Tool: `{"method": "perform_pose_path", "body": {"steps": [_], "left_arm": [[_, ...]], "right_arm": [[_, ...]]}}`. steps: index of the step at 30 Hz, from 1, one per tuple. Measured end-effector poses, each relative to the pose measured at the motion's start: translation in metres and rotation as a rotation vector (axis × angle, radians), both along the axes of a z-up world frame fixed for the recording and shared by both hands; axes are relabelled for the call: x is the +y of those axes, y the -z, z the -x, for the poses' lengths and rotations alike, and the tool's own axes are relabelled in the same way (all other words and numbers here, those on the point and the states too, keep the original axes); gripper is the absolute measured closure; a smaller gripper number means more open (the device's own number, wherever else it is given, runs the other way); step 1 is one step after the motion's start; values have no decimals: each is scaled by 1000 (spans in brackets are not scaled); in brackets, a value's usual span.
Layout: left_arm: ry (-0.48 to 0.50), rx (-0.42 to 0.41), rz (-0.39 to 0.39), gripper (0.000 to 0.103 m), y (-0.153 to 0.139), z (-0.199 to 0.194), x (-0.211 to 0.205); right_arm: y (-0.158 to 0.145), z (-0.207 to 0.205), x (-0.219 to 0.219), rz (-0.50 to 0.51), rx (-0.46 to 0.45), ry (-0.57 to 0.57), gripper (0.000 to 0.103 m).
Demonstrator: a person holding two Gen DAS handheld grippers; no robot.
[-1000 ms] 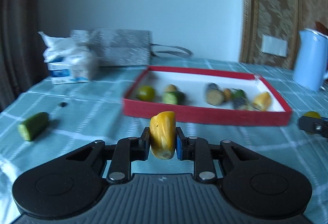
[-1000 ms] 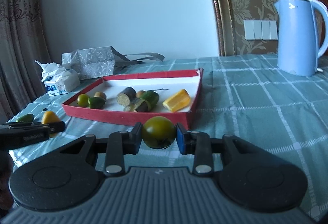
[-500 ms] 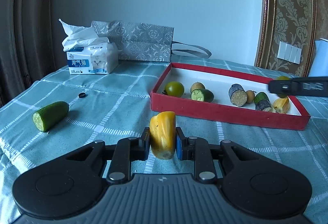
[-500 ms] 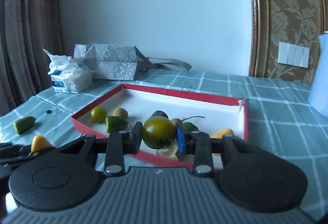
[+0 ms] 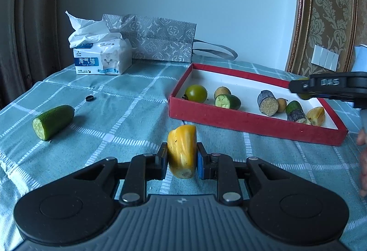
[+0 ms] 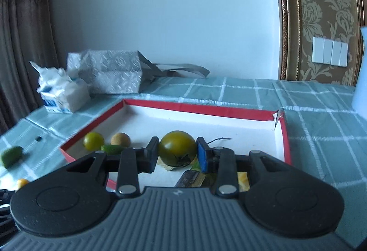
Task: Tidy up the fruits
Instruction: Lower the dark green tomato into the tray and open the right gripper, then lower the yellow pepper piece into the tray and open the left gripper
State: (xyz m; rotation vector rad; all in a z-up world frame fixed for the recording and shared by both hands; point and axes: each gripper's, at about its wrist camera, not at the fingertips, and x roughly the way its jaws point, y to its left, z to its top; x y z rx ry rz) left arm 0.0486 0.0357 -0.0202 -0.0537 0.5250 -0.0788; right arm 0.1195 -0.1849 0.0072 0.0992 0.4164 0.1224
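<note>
My left gripper (image 5: pixel 181 158) is shut on a yellow fruit piece (image 5: pixel 182 150), held over the checked cloth in front of the red box (image 5: pixel 252 121). My right gripper (image 6: pixel 177 153) is shut on a green tomato (image 6: pixel 177 150), hovering over the white inside of the red box (image 6: pixel 197 108). In the left wrist view the right gripper (image 5: pixel 302 88) shows over the box's right end. Inside lie a green tomato (image 5: pixel 196 93), a cucumber piece (image 5: pixel 227 101), a purple stub (image 5: pixel 267 103) and other pieces. A cut cucumber half (image 5: pixel 53 121) rests on the cloth to the left.
A tissue pack (image 5: pixel 101 59) and a silver gift bag (image 5: pixel 158 41) stand at the table's back left. A small black ring (image 5: pixel 90 98) lies on the cloth. A pale blue kettle (image 6: pixel 361 81) stands at the right. A hand (image 5: pixel 362 159) shows at the right edge.
The right gripper has carried the green tomato from in front of the box to over its inside. The left gripper keeps the yellow piece in about the same place.
</note>
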Motion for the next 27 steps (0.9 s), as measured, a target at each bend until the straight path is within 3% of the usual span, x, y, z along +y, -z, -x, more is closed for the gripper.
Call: {"method": "perform_pose_path", "body": {"steps": [1,2,3,7,12,16,21,27], "left_arm": [[0,0,-2,80,0,0,0],[-1,-1,-4,80,0,0,0],[-2,-1,-5,80,0,0,-1],[-13,1,-8,79,0,0,0],[-15,12,-4,80,1,-2,1],[-19,8,-9,80,1,-1,1],[-25,5,-23,80,1,0,-2],[-40,3,-52,80,1,0,-5]], "right_arm": [[-1,4,-3,-11,-8,2,67],[-2,8,-6,-18,-25,10,55],[-4,12,-9,-19,-44,18,51],[-8,7,-14,21,-67,45,51],[-17,26,-28,-38,-113,53,51],[-10,70,-46,-62,-144,66,31],[18,121,-62,-16,-115,82,31],[25,139,-75,-58,-165,109,31]]}}
